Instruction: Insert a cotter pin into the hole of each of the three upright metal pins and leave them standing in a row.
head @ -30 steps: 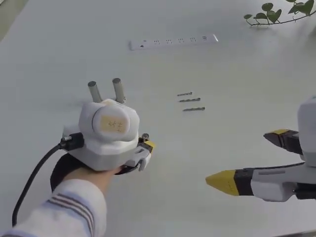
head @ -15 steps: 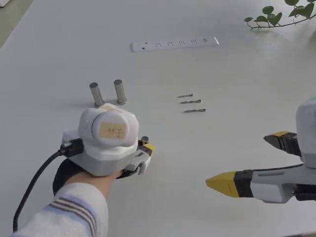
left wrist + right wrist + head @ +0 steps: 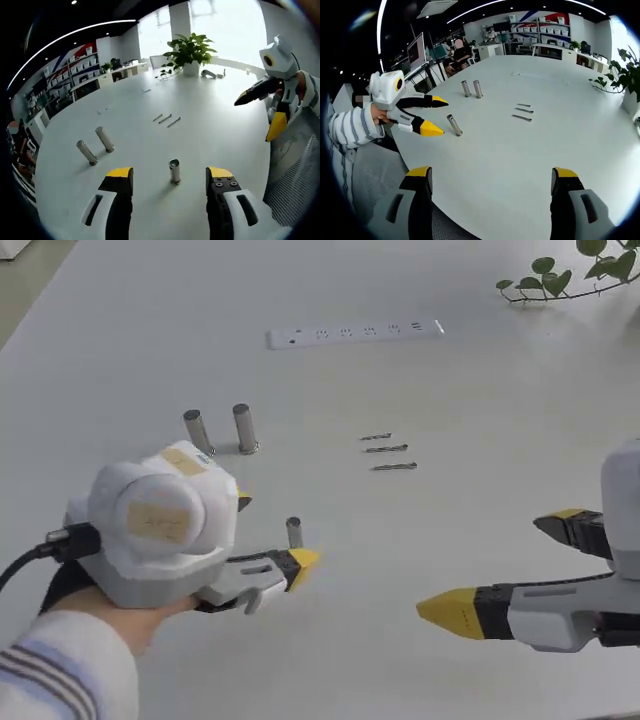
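Three grey metal pins stand upright on the white table. Two of them (image 3: 196, 430) (image 3: 243, 428) stand side by side at the back left. The third pin (image 3: 293, 532) stands alone nearer, just at the tips of my left gripper (image 3: 272, 530), which is open and not touching it. In the left gripper view this pin (image 3: 174, 171) stands between the yellow tips of the left gripper (image 3: 170, 174). Three cotter pins (image 3: 386, 449) lie in a stack of parallel lines right of centre. My right gripper (image 3: 500, 565) hovers open and empty at the right; the right gripper (image 3: 492, 174) faces the whole scene.
A white power strip (image 3: 355, 332) lies at the far side of the table. A leafy plant sprig (image 3: 570, 265) reaches in at the far right corner. The left gripper's black cable trails off the near left.
The left gripper has opened and drawn back to the left. The third pin, earlier hidden at its tips, now stands free on the table. The right gripper has stayed put.
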`<state>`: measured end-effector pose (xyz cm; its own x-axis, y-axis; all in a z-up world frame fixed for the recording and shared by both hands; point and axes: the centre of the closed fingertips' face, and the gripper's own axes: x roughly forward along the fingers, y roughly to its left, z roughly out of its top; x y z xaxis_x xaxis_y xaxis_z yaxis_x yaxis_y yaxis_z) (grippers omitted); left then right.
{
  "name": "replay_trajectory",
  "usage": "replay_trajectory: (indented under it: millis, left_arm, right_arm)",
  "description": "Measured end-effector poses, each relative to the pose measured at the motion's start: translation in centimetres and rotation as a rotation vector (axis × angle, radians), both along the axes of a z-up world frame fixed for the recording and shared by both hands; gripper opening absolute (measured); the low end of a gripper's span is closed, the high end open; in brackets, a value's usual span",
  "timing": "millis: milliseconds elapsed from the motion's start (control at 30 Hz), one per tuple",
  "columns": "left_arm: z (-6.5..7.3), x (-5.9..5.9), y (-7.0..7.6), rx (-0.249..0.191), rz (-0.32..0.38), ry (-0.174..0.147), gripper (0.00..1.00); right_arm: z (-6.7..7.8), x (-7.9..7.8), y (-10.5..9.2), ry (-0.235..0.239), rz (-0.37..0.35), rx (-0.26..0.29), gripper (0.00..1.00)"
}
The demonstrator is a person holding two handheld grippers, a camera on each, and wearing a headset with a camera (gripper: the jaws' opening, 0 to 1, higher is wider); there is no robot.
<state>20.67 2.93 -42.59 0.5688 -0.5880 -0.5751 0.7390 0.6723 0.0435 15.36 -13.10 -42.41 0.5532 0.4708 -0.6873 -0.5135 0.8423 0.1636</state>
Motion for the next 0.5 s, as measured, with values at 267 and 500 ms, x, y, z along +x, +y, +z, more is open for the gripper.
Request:
replay_trajectory:
  millis: [267, 500]
  left_arm:
    - [1.4, 0.2, 2.9, -0.031, 0.026, -0.026, 0.87]
    - [0.2, -1.0, 4.8, -0.008, 0.01, 0.028, 0.99]
  right_arm:
    - [0.3, 0.1, -0.4, -0.007, -0.013, 0.002, 0.98]
    - [0.4, 0.3, -0.6, -0.008, -0.014, -0.004, 0.97]
